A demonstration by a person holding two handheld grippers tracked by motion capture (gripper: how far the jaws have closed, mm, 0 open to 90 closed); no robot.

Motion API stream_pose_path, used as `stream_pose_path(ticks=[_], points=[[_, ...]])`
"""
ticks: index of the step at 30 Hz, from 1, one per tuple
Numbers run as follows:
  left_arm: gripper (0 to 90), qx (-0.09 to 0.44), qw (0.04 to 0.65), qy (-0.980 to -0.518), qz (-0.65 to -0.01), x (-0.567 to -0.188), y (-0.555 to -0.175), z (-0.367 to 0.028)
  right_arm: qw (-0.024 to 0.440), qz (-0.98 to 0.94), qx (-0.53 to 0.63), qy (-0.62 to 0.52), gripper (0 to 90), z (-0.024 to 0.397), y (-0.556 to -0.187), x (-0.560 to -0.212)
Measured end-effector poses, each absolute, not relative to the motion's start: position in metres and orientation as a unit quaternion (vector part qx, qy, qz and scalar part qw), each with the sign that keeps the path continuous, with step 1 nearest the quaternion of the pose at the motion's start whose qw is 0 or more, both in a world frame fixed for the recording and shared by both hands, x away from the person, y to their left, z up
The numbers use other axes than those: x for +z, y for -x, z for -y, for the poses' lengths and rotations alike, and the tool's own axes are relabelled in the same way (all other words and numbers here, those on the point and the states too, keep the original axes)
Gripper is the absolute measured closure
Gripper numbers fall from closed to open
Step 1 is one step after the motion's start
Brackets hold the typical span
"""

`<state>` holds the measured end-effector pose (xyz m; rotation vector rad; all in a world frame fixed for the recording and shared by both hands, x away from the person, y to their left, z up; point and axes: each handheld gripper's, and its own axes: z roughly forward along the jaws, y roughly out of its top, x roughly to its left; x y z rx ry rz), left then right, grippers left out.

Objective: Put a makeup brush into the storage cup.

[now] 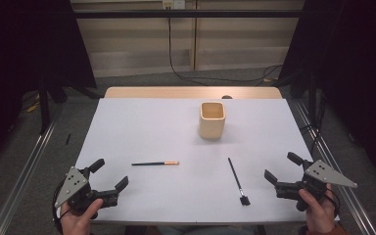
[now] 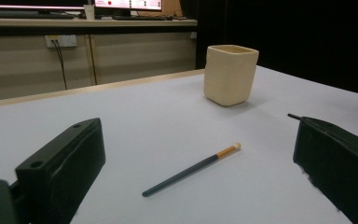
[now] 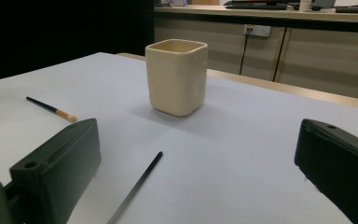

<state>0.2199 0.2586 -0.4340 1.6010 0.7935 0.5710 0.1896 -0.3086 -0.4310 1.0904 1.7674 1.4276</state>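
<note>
Cup: cream squarish cup (image 1: 211, 120) standing upright on the white table (image 1: 142, 127), toward the far side, open top, looks empty from above; using it as the reference for everything else
Pencil: dark pencil with an orange-ish end (image 1: 155, 163), lying flat nearer the person than the cup and off to its left, well apart from it; same pencil in the left gripper view (image 2: 191, 169)
Brush: thin black brush (image 1: 237, 180), lying flat nearer than the cup and a bit to its right, bristle end pointing toward the person, not touching the cup
Left gripper: left gripper (image 1: 111, 174) sits at the near left corner, way off from the cup, jaws spread wide with nothing between them
Right gripper: right gripper (image 1: 281, 168) at the near right edge, also far from the cup, jaws wide apart and holding nothing, brush just to its left
Hands: one hand on each gripper handle at the near edge
</note>
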Motion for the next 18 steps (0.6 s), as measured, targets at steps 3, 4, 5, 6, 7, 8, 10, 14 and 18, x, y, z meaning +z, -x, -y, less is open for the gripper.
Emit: stream_pose_path(ticks=[3,4,5,6,7,8,10,14,18], points=[[2.4,0.244,0.59,-0.69,-0.342,-0.4344,-0.2205,-0.2576,0.298,-0.666,0.546,-0.411,0.0,0.3103,-0.1904,-0.4317],[2.4,0.243,0.59,-0.689,-0.343,-0.4345,-0.2205,-0.2574,0.301,-0.665,0.547,-0.41,0.0,0.3103,-0.1906,-0.4315],[2.5,0.243,0.59,-0.689,-0.343,-0.4346,-0.2206,-0.2576,0.3,-0.665,0.548,-0.409,0.0,0.3101,-0.1907,-0.4314],[2.6,0.243,0.59,-0.69,-0.343,-0.4345,-0.2204,-0.2578,0.299,-0.664,0.549,-0.409,0.0,0.3099,-0.1907,-0.4312],[2.6,0.243,0.59,-0.69,-0.343,-0.4345,-0.2202,-0.2577,0.3,-0.666,0.547,-0.409,0.0,0.3097,-0.1907,-0.4314],[2.6,0.243,0.59,-0.689,-0.344,-0.4345,-0.2201,-0.2575,0.301,-0.666,0.547,-0.408,0.0,0.3095,-0.1907,-0.4316],[2.6,0.243,0.587,-0.691,-0.344,-0.4346,-0.22,-0.2573,0.299,-0.666,0.547,-0.409,0.0,0.3095,-0.1902,-0.4313],[3.3,0.245,0.588,-0.692,-0.341,-0.4336,-0.2179,-0.2572,0.304,-0.665,0.548,-0.405,0.0,0.3089,-0.1894,-0.4301],[3.3,0.245,0.591,-0.691,-0.336,-0.4322,-0.2151,-0.2579,0.303,-0.67,0.546,-0.401,0.0,0.3065,-0.1897,-0.43]])
